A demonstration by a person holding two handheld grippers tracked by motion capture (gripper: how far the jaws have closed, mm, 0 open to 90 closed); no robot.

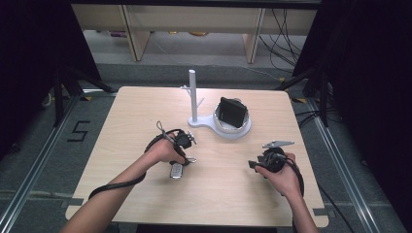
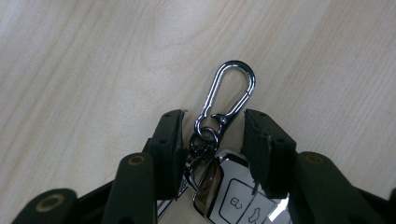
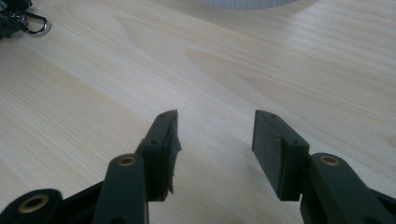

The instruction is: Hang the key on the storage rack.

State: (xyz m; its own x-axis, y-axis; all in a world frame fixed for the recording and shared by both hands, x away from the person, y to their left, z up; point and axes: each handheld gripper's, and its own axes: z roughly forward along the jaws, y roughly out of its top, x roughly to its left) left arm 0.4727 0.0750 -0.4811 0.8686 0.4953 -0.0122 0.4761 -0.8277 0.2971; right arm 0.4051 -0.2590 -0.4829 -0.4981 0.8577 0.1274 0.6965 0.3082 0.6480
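My left gripper [image 2: 212, 128] open, jaws straddling silver carabiner clip [image 2: 227, 95] of car key fob [image 2: 238, 200]; not yet gripped. My right gripper [image 3: 215, 135] open, empty. White peg stand [image 1: 193, 97] unused, judging hanging remains.

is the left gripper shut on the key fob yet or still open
Open: in the left gripper view the left gripper jaws stand apart either side of the carabiner and key fob, not visibly clamping them.
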